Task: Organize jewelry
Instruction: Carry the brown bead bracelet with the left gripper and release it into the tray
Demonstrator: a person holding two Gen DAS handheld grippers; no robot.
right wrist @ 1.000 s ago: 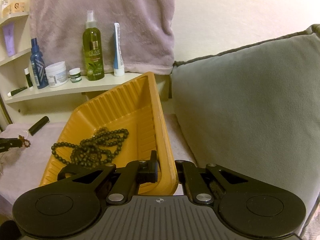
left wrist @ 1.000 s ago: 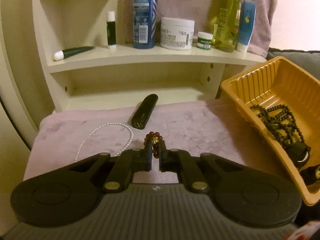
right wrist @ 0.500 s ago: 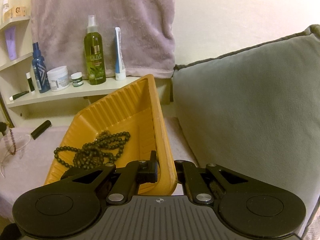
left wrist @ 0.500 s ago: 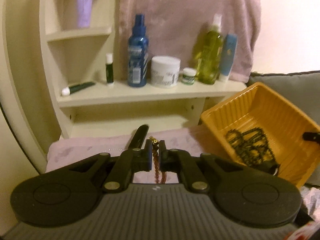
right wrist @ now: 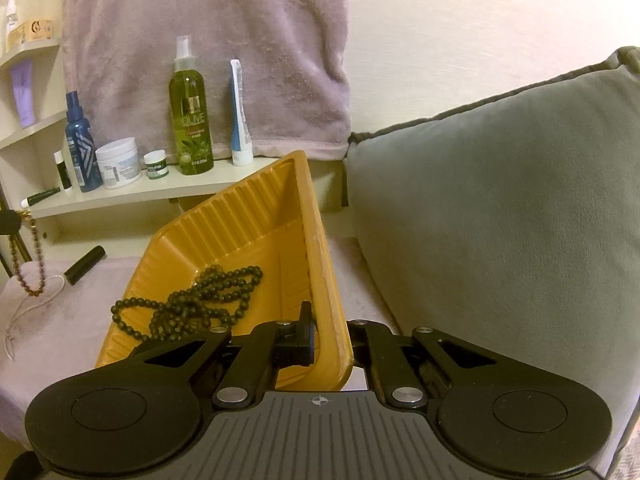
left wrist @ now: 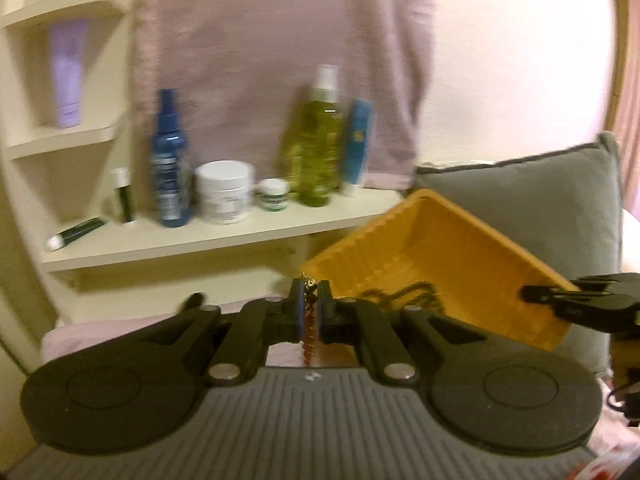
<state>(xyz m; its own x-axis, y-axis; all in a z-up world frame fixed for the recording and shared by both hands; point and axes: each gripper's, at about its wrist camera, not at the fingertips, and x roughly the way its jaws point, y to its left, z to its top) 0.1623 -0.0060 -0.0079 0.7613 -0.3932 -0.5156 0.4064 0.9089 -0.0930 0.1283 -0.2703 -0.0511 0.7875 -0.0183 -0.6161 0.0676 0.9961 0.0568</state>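
My left gripper (left wrist: pixel 311 298) is shut on a reddish-brown bead bracelet (left wrist: pixel 310 330), which hangs down between the pads. From the right wrist view that bracelet (right wrist: pixel 34 256) dangles in the air at the far left, above the pink cloth (right wrist: pixel 72 320). The orange tray (right wrist: pixel 240 240) is tilted up, and my right gripper (right wrist: pixel 330 336) is shut on its near wall. A black bead necklace (right wrist: pixel 192 308) lies inside the tray. A white pearl necklace (right wrist: pixel 24 312) lies on the cloth. The left wrist view is blurred.
A cream shelf (right wrist: pixel 132 192) behind holds a blue bottle (right wrist: pixel 80 148), a white jar (right wrist: pixel 118 162), a green olive bottle (right wrist: pixel 190 112) and a tube (right wrist: pixel 239 116). A black cylinder (right wrist: pixel 84 266) lies on the cloth. A grey cushion (right wrist: pixel 500 208) fills the right.
My left gripper has lifted the reddish-brown bracelet off the cloth and carried it up, toward the tray. The right gripper and the tilted tray have stayed put.
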